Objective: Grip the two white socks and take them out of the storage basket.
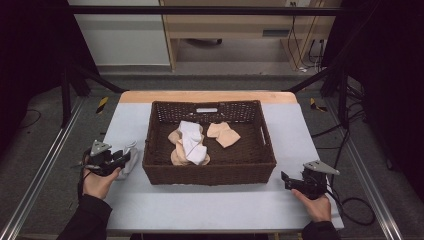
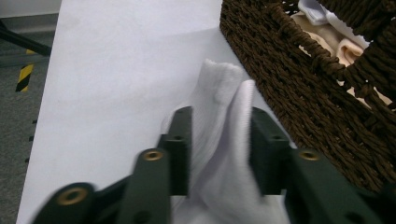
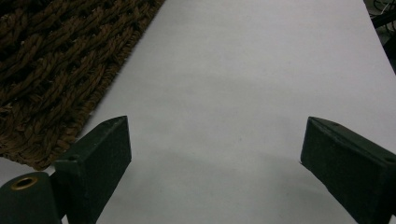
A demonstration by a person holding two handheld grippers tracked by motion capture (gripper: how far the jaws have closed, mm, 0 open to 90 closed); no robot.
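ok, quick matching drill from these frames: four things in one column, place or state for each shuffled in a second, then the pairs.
1. white fabric sock
2. dark brown woven wicker basket
3. right gripper
4. beige folded cloth

a. jaws wide apart over bare table
b. on the table left of the basket, between the left gripper's jaws
c. inside the basket, right part
d. middle of the table

Pairs: 1-b, 2-d, 3-a, 4-c

We wear dark long sleeves. Our left gripper (image 1: 124,159) and right gripper (image 1: 285,181) are black, each topped by a grey three-cornered plate; brass-ringed screw holes sit behind the matte fingers (image 3: 100,161), cables trailing.
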